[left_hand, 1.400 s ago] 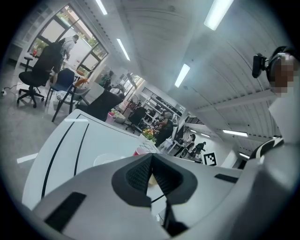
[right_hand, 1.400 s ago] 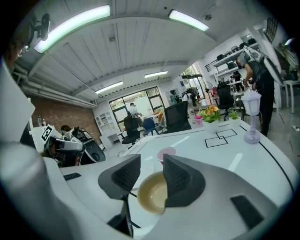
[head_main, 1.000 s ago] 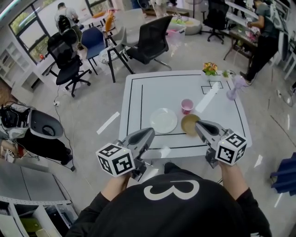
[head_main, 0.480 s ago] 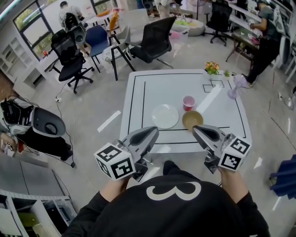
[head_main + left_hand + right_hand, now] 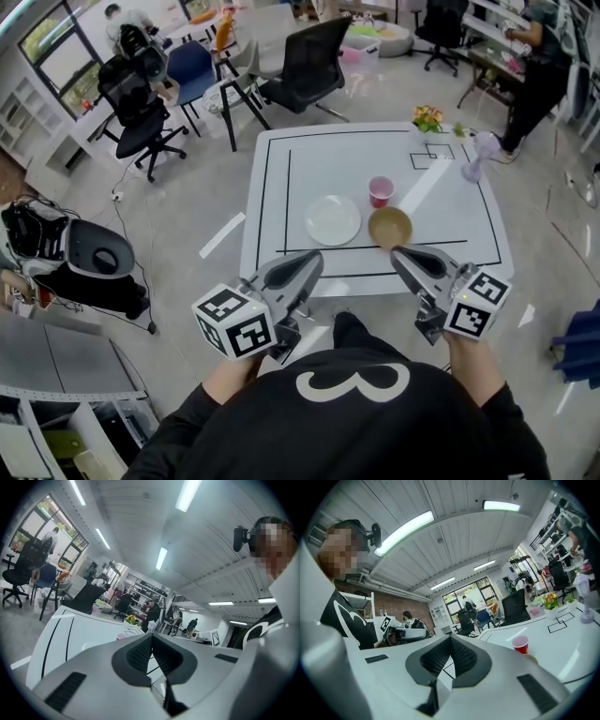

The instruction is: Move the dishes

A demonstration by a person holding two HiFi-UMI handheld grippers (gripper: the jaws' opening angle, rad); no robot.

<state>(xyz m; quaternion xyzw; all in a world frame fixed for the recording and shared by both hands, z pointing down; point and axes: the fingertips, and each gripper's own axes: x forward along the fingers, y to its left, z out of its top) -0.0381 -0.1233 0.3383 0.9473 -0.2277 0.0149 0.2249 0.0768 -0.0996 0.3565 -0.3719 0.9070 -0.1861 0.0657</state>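
Note:
A white plate (image 5: 333, 219), a tan bowl (image 5: 390, 227) and a pink cup (image 5: 381, 190) stand on the white table (image 5: 441, 202) with black lines. The cup (image 5: 520, 644) also shows in the right gripper view, with the bowl's rim (image 5: 533, 659) just past the jaw. My left gripper (image 5: 313, 256) hovers shut and empty over the table's near edge, below the plate. Shut and empty too, my right gripper (image 5: 397, 253) sits just short of the bowl. In both gripper views the jaws meet, left gripper (image 5: 152, 637) and right gripper (image 5: 450, 639).
Flowers (image 5: 427, 118) and a small purple fan (image 5: 476, 156) stand at the table's far right. Black office chairs (image 5: 310, 67) stand behind the table. A person (image 5: 537, 61) stands at the back right by desks. A dark chair with a cable (image 5: 94, 258) is at left.
The head view has shifted, so the table sits a little higher in the frame. Both grippers stay shut near the table's front edge, the bowl now clear of the right jaws.

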